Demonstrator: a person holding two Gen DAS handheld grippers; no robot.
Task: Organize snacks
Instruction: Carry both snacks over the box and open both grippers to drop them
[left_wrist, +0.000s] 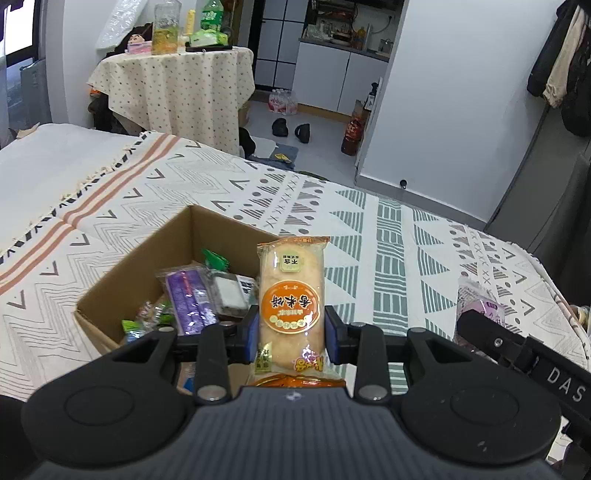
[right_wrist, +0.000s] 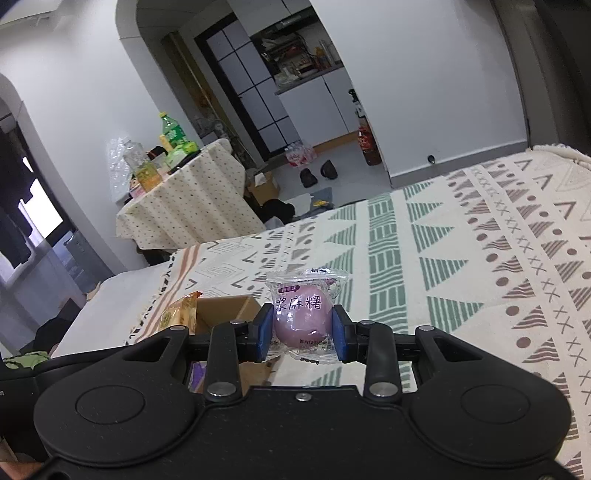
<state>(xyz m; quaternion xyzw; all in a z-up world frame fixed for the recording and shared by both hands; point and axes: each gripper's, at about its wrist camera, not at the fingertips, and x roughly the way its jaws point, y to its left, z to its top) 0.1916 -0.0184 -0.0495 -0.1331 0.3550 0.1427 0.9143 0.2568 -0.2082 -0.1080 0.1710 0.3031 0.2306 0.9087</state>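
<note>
Patterned bedding (left_wrist: 369, 229) covers the bed that serves as your work surface, with a small room and a kitchen nook behind it. Start at the left gripper (left_wrist: 291, 334): its blue pads are closed against both sides of a rice cracker packet (left_wrist: 291, 299), which stands upright between the jaws, orange label facing the camera and printed upside down in this view. The packet is lifted clear of the bedding and sits just to the right of the cardboard box (left_wrist: 122, 266), partly over its near right corner. The right gripper (right_wrist: 303, 334) is likewise clamped on a load: a clear-wrapped purple mochi (right_wrist: 304, 317), held across its middle with the crimped wrapper ends protruding above and below the pads. In the right wrist view the box (right_wrist: 225, 308) lies to the left of the mochi and somewhat ahead, with the cracker packet (right_wrist: 179, 312) visible at its left edge. Moving outward, the box already contains several wrapped snacks (left_wrist: 192, 295), including purple, green and white packets, so part of the sorting appears complete. No loose snacks are visible on the bedding in either view, though much of the bed lies outside the frames. Judge the remaining work as placing the two held items into the box. Beyond the bed, a cloth-covered side table (left_wrist: 173, 85) carries bottles and is not involved.
</note>
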